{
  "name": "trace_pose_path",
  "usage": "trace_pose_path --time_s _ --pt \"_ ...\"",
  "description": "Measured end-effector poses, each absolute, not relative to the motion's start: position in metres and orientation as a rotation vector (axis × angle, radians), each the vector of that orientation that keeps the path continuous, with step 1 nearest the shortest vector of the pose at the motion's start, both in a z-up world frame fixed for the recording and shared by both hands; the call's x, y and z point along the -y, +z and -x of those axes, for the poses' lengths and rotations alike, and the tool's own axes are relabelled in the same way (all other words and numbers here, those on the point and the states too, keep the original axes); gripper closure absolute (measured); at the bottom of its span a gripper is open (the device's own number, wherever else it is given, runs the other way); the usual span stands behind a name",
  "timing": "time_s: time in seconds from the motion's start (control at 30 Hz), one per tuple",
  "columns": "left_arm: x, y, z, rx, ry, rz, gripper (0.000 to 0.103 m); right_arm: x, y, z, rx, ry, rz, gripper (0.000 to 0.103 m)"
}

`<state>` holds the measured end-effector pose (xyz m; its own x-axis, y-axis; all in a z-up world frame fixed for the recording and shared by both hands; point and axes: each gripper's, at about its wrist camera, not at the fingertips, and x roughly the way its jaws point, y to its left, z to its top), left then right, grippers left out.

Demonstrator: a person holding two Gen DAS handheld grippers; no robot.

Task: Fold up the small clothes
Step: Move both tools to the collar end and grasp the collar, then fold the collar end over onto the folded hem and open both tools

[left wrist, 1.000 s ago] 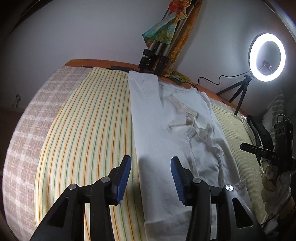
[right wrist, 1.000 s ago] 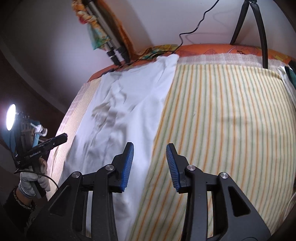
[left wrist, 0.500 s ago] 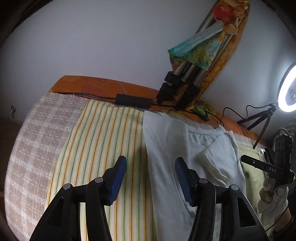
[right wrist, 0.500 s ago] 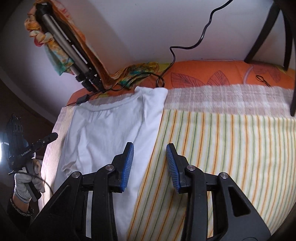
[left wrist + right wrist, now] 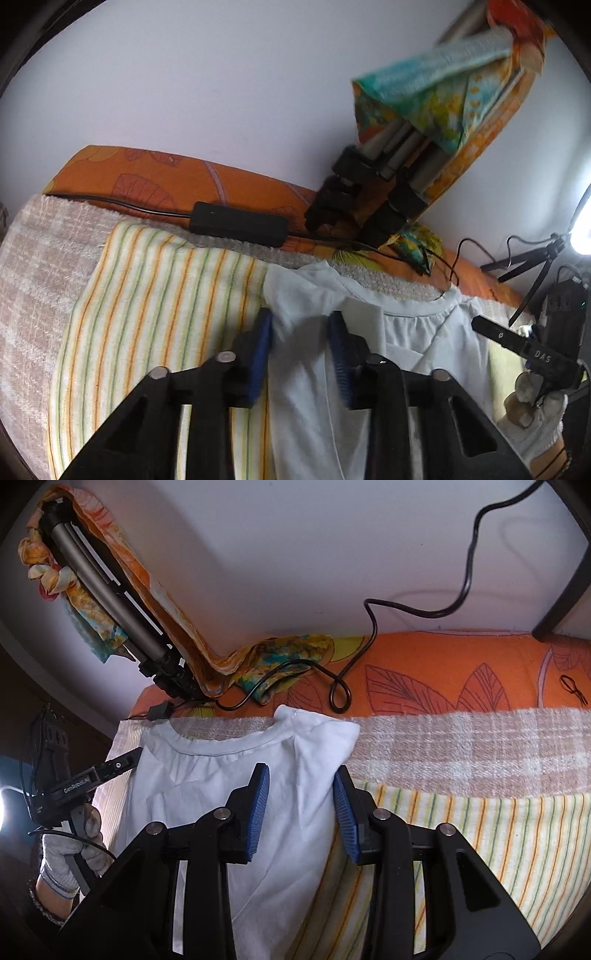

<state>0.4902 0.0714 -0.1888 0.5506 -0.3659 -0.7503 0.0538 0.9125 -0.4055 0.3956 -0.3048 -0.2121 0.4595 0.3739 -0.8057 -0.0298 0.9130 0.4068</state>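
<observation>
1. White shirt (image 5: pixel 413 332) (image 5: pixel 229 775) now filling the near field, neckline end close up; a second ago seen from further back, most of its length visible.
2. Left gripper (image 5: pixel 300 350) moved up to the shirt's left shoulder corner, blue pads (image 5: pixel 260 354) spread apart, one on each side of that corner, nothing pinched.
3. Right gripper (image 5: pixel 301 808) likewise advanced to the right shoulder, pads (image 5: pixel 258 805) wide, straddling the shirt's right edge, released.
4. Underneath: striped yellow sheet (image 5: pixel 155 302) (image 5: pixel 498 830), then a checked beige blanket (image 5: pixel 33 280) (image 5: pixel 461 746) at the far edge, then an orange leaf-print cover (image 5: pixel 177 181) (image 5: pixel 443 668) against the pale wall.
5. Against that wall: folded tripod (image 5: pixel 376 173) (image 5: pixel 110 590) draped in a colourful scarf (image 5: pixel 424 99) (image 5: pixel 280 653), black adapter block (image 5: pixel 238 223) with cable, ring light glow at the right edge of the left view.
6. Lying flat, collar pointing to the far side, rounded neckline stitched, soft gathers below it, both sides folded inward over the middle, making a narrow strip.
</observation>
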Motion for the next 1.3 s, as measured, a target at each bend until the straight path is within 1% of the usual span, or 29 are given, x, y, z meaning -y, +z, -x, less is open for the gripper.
trace_pose_path --time_s 0.07,0.1,0.13,0.2,0.4,0.67,0.93,1.13,1.3 --pt "-0.067 -0.188 -0.490 -0.953 -0.241 0.331 0.089 0.301 -0.213 -0.397 -1.069 0.257 -0.343 0.077" --pt "-0.064 -0.187 -0.488 -0.946 -0.238 0.313 0.091 0.300 -0.212 -0.397 -1.070 0.260 -0.338 0.087" --pt "-0.063 -0.186 -0.488 -0.941 -0.241 0.307 0.099 0.299 -0.212 -0.397 -1.070 0.260 -0.335 0.092" --pt "-0.061 -0.182 -0.485 -0.934 -0.244 0.307 0.100 0.299 -0.208 -0.395 -1.057 0.266 -0.338 0.095" --pt "-0.073 -0.152 -0.463 -0.879 -0.282 0.394 0.101 0.296 -0.176 -0.379 -0.992 0.320 -0.335 0.096" --pt "-0.072 -0.108 -0.413 -0.812 -0.320 0.378 0.101 0.288 -0.123 -0.335 -0.942 0.375 -0.315 0.096" --pt "-0.068 -0.070 -0.342 -0.767 -0.349 0.315 0.102 0.279 -0.080 -0.273 -0.922 0.382 -0.256 0.097" --pt "-0.072 -0.065 -0.283 -0.771 -0.355 0.291 0.102 0.274 -0.064 -0.216 -0.925 0.389 -0.228 0.097" --pt "-0.071 -0.081 -0.228 -0.814 -0.368 0.296 0.102 0.268 -0.066 -0.160 -0.946 0.397 -0.211 0.097"
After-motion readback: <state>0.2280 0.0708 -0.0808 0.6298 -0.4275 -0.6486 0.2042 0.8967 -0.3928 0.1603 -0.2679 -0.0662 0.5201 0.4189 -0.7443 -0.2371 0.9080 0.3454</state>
